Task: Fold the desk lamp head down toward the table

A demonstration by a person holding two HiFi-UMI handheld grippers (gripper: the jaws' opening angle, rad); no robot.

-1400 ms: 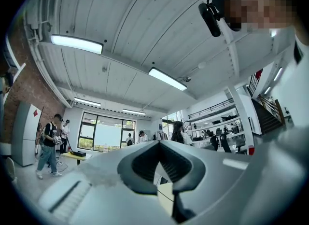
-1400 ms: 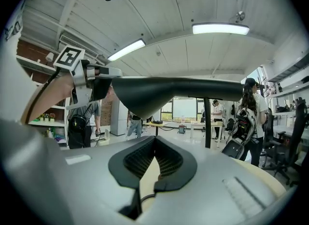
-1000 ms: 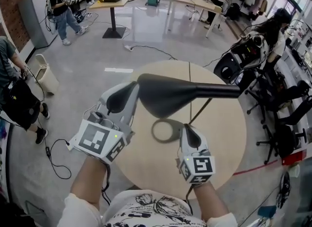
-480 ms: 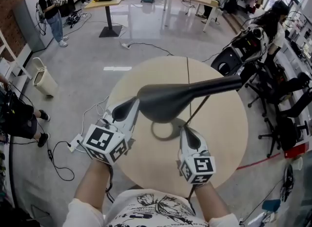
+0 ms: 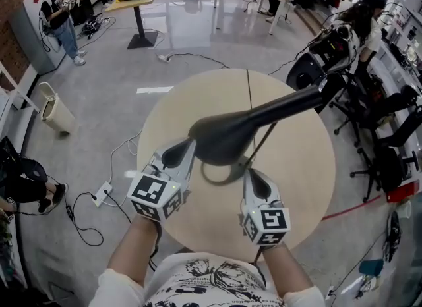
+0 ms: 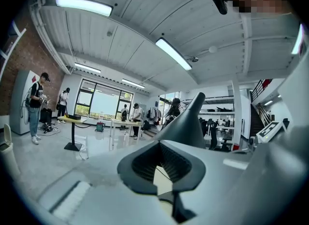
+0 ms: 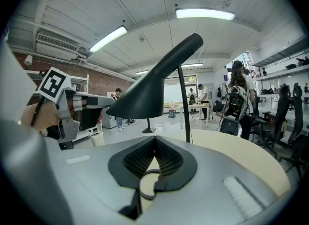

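A pale waste bin (image 5: pixel 55 107) stood on the floor, well to the left of the round beige table (image 5: pixel 300 167). The left gripper (image 5: pixel 179 149) was held over the table's left part, with its tips just beside the left edge of the black lamp head (image 5: pixel 221 138); contact between them could not be confirmed. In the left gripper view its jaws were closed tip to tip with nothing between them, and the lamp head rose directly behind the tips. The lamp head stood raised above the table surface, over the ring-shaped lamp base (image 5: pixel 221 174), which lay flat near the table's centre. A thin upright stem (image 7: pixel 182 103) carried the head. The right gripper (image 5: pixel 254 179) was positioned just to the right of the lamp base, below the head and apart from it. Its jaws were likewise brought together and empty. The lamp arm (image 5: pixel 290 103) ran from the head toward the upper right. Black office chairs (image 5: pixel 389 161) stood beyond the table's right edge.
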